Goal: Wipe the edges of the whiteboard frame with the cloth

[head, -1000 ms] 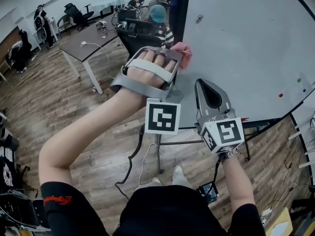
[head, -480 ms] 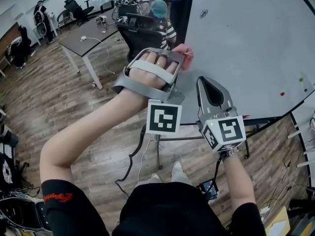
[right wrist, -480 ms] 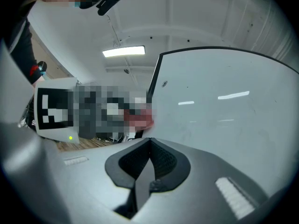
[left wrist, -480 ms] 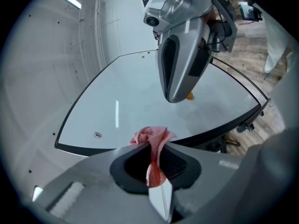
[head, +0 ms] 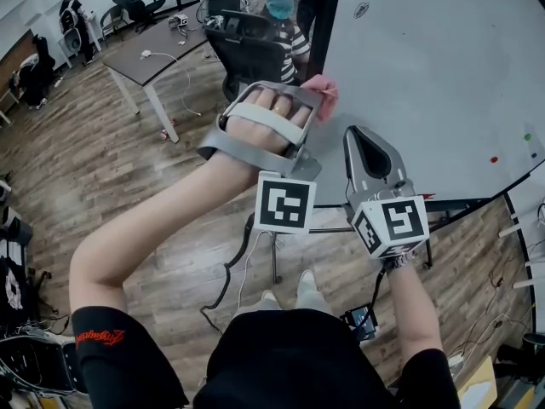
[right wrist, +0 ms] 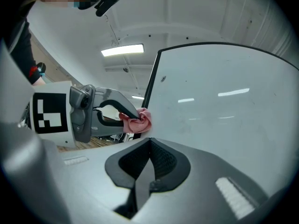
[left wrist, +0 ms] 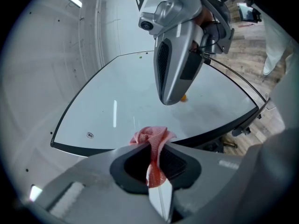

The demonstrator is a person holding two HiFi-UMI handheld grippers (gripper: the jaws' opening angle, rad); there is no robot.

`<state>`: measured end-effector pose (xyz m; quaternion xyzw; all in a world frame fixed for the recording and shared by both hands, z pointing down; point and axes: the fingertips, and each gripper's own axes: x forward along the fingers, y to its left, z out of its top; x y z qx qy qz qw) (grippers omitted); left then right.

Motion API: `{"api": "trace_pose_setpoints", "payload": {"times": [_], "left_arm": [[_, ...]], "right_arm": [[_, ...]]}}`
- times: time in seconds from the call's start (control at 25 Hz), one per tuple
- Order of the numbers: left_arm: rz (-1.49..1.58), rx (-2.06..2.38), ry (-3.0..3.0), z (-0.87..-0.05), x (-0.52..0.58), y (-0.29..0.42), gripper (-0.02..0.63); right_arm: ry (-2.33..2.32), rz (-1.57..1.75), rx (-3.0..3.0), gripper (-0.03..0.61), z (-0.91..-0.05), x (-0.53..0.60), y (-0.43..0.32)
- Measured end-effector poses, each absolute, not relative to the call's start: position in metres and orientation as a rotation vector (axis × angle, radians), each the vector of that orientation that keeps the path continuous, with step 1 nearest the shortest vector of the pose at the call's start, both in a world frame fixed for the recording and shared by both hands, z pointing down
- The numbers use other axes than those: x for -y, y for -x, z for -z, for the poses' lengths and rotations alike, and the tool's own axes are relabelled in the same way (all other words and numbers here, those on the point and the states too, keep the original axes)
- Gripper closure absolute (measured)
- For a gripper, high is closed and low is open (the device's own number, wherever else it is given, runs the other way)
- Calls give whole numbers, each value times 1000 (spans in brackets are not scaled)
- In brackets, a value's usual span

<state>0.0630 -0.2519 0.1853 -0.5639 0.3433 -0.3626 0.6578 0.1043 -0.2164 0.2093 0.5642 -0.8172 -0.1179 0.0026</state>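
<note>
The left claw (left wrist: 156,147) is clamped shut on a crumpled pink woven cloth (left wrist: 150,136), held at the black left frame edge (head: 324,24) of the large white whiteboard (head: 434,66), upper centre of the head view. The right claw (right wrist: 148,143) is closed on nothing, just lower right of it

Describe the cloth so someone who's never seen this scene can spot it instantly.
Find the big whiteboard and its black frame along the left edge. Right by that edge, the left gripper is shut on a small bunched cloth. It is the only pink, soft thing there: the board is white, both grippers are grey, and the right gripper holds nothing.
</note>
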Motion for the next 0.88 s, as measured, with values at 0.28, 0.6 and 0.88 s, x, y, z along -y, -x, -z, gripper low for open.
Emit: {"api": "trace_pose_setpoints", "payload": {"times": [0.28, 0.6, 0.88], "left_arm": [[839, -773, 1285, -194, 253, -64, 568], [856, -754, 1301, -212, 252, -61, 568], [872, -748, 1327, -228, 252, -65, 568]], "right_arm": [[-1774, 347, 2572, 577, -212, 218, -109], [-1758, 319, 2576, 577, -221, 217, -108], [-1754, 298, 2569, 577, -228, 216, -114]]}}
